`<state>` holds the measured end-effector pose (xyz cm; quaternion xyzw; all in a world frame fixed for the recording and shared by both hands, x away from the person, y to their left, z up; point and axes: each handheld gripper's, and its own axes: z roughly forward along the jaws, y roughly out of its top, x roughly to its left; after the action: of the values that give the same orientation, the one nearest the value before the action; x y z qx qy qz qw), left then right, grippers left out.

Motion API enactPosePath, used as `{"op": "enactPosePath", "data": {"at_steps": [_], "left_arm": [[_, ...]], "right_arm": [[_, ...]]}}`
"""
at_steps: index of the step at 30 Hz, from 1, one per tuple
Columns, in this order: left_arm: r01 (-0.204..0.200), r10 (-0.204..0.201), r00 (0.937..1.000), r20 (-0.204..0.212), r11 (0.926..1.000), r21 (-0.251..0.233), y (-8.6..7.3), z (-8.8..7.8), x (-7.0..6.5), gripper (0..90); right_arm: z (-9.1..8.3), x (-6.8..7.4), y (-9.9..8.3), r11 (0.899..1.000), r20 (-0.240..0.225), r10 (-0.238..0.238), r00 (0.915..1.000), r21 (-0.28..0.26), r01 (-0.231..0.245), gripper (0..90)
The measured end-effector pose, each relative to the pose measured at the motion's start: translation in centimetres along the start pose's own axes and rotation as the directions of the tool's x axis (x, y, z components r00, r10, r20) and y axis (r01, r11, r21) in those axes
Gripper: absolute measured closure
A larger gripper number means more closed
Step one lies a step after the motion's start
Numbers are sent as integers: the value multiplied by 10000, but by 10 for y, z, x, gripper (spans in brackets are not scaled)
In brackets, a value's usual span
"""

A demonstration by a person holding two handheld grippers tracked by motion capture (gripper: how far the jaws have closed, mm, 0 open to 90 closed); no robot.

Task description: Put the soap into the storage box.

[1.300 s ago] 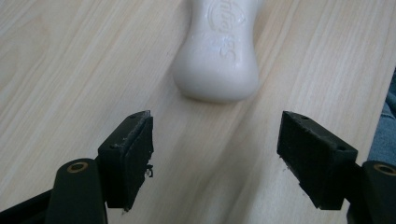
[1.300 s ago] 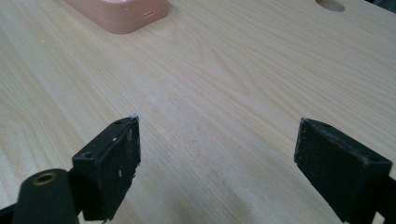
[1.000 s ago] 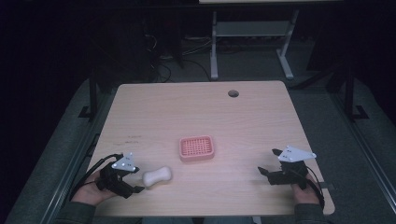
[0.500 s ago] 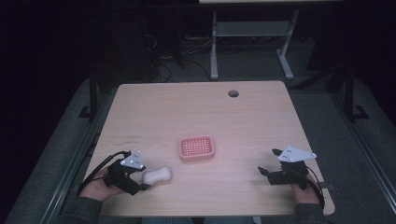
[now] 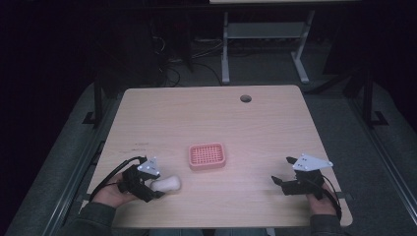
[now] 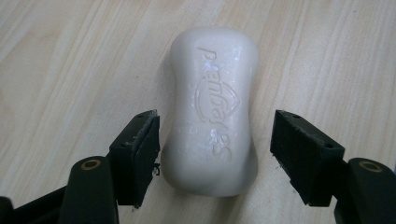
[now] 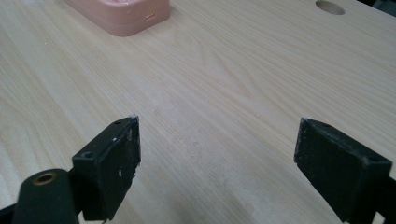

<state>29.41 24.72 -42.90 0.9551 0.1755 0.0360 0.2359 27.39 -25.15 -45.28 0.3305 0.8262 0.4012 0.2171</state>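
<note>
Both your left fingers have just been closing around the soap bar, not yet pinching; the tray waits at two o'clock; right gripper gapes empty over the counter

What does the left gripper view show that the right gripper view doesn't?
Left gripper view: a white waisted bar of soap with embossed lettering, lying between the jaws of the left tool, which have just been closing; a gap remains at one pad. Right gripper view: a corner of the pink plastic soap dish, a round hole in the tabletop, and the right tool open over bare wood. Both: black jaws over the light wooden table.
</note>
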Motion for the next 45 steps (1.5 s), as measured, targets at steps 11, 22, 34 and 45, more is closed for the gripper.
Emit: {"op": "enactPosePath", "data": {"at_steps": [11, 22, 34, 45], "left_arm": [[54, -59, 9998, 191, 9997, 254, 10, 8, 4, 348], [128, -152, 9990, 414, 9983, 573, 15, 16, 7, 405], [230, -272, 9979, 595, 9973, 703, 15, 20, 10, 444], [-71, 19, 9986, 527, 9950, 993, 20, 23, 8, 455]], "right_arm": [[0, 0, 0, 10000, -23, -90, 10000, -11, 90, 137], [0, 0, 0, 10000, -45, -41, 10000, -18, 40, 137], [1, -1, 0, 9999, -61, -104, 9999, -20, 104, 137], [1, -1, 0, 9998, -53, -190, 9998, -4, 190, 137]]}}
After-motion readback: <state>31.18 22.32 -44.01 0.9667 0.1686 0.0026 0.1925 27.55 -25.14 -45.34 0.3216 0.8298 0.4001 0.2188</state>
